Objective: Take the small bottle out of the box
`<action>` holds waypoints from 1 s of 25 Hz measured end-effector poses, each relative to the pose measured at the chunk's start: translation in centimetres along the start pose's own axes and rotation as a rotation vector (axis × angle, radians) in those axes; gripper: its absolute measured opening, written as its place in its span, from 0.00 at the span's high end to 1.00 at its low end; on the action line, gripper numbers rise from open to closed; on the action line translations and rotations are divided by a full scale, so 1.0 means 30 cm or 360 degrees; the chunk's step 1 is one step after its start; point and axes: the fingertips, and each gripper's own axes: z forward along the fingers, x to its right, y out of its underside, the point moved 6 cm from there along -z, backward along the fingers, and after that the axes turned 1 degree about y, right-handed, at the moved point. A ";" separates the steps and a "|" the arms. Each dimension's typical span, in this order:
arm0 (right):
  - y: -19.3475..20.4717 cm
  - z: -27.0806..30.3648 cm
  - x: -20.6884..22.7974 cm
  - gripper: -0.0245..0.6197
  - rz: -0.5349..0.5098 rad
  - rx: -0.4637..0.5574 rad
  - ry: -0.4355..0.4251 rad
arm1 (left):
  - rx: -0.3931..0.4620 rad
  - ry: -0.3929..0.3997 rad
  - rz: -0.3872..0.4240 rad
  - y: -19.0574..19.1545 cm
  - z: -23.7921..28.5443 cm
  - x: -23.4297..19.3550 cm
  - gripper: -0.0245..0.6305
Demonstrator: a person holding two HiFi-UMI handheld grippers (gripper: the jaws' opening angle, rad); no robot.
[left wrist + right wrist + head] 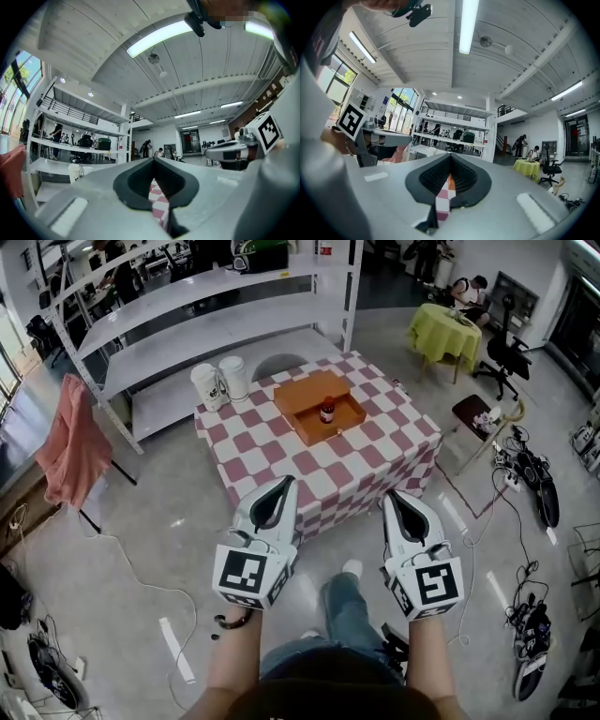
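My left gripper (284, 486) and right gripper (394, 498) are held level short of the checkered table (262, 460); both jaws closed, nothing between them; further off, the small bottle (327, 412) stands upright inside the orange box (309, 390); two white cups (220, 382) stand near the box.

A table (281, 465) under a pink-and-white checked cloth stands just ahead of the left gripper (284, 482) and right gripper (395, 496). An open orange box (309, 392) lies farther ahead, between their lines. Two white cups (208, 386) stand far ahead, left of the left gripper.
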 end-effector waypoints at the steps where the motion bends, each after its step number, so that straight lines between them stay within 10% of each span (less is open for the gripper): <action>1: 0.010 0.032 0.023 0.96 0.0007 -0.0001 -0.0009 | -0.0008 -0.0010 0.0002 0.010 0.031 -0.011 0.97; 25: 0.203 0.968 0.602 0.96 0.0105 -0.0048 -0.0490 | -0.0186 -0.0537 -0.0009 0.169 0.805 -0.383 0.97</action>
